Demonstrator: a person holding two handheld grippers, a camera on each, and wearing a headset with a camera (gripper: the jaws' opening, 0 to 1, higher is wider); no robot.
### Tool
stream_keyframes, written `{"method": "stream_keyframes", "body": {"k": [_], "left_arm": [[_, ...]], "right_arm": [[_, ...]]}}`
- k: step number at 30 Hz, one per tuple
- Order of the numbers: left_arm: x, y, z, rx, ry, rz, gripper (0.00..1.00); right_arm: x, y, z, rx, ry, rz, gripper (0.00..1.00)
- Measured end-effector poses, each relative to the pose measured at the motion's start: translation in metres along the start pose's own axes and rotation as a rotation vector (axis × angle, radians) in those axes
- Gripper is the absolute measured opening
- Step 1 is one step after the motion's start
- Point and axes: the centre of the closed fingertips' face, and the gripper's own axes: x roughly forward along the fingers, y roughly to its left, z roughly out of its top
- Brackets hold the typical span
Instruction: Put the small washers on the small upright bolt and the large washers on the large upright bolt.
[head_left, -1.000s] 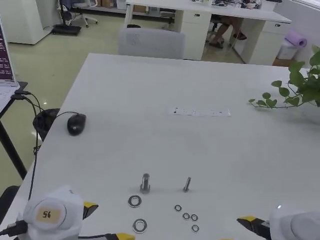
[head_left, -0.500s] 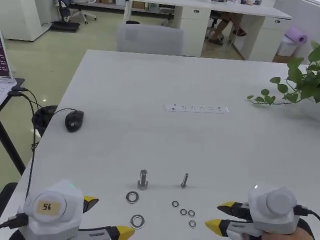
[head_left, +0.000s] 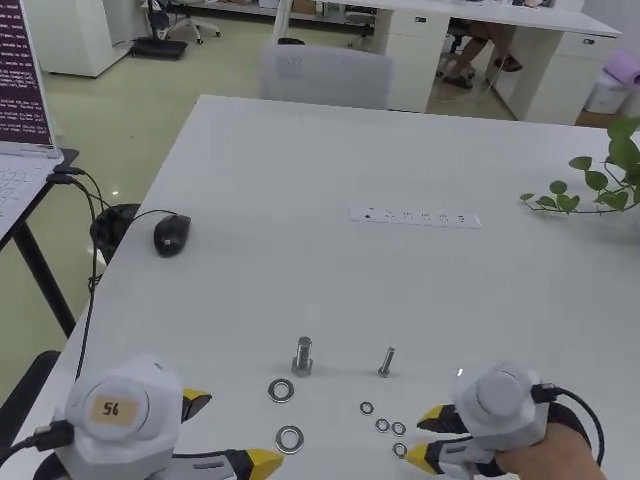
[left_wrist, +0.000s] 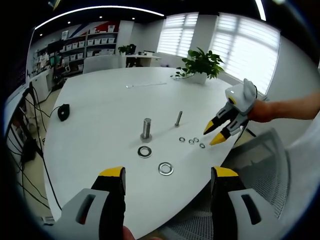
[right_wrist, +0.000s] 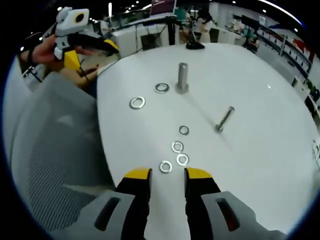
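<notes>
Workbench, single moment. My left tongs (head_left: 230, 432) hover over the near-left corner of the white table (head_left: 300, 180), jaws spread wide and empty. My right tongs (head_left: 424, 437) are at the near edge further right, jaws parted by a narrower gap and gripping nothing. The large bolt (head_left: 303, 355) and the small bolt (head_left: 387, 362) stand upright side by side, apart, a little in from the near edge. Two large washers (head_left: 281, 390) lie flat between the large bolt and the near edge, one just beside the bolt's foot, the other closer to the edge. Four small washers (head_left: 382, 425) lie loose between the small bolt and the right tongs, the last of them just ahead of the jaw tips. A mouse (head_left: 171, 235) rests by the left edge, and a socket strip (head_left: 415, 217) lies mid-table.
</notes>
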Motion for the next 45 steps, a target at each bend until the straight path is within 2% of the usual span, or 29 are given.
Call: {"method": "stream_keyframes", "body": {"k": [2, 5, 13, 14, 21, 28, 35, 37, 45], "left_arm": [[0.001, 0.0, 0.001, 0.009, 0.003, 0.001, 0.69], [0.001, 0.0, 0.003, 0.022, 0.004, 0.004, 0.69], [0.0, 0.0, 0.004, 0.025, 0.002, 0.004, 0.69], [0.0, 0.001, 0.004, 0.027, 0.004, 0.004, 0.69], [-0.001, 0.002, 0.002, 0.026, 0.006, 0.004, 0.69], [0.0, -0.001, 0.004, 0.032, 0.007, 0.0, 0.69], [-0.001, 0.001, 0.004, 0.029, 0.002, 0.005, 0.69], [-0.002, 0.002, 0.005, 0.03, 0.001, 0.008, 0.69], [-0.001, 0.001, 0.003, 0.03, 0.003, 0.004, 0.69]], "right_arm": [[0.004, 0.003, -0.001, -0.042, 0.026, 0.019, 0.24], [0.01, 0.007, -0.002, -0.061, 0.046, 0.044, 0.2], [0.022, 0.007, -0.009, -0.143, 0.125, 0.062, 0.19], [0.022, 0.006, -0.006, -0.166, 0.113, 0.055, 0.19], [0.023, 0.004, -0.005, -0.193, 0.135, 0.074, 0.16], [0.023, 0.004, -0.006, -0.239, 0.159, 0.066, 0.15], [0.022, 0.003, -0.007, -0.195, 0.147, 0.059, 0.15], [0.02, 0.003, -0.01, -0.237, 0.167, 0.06, 0.15], [0.02, 0.003, -0.011, -0.274, 0.19, 0.089, 0.19]]}}
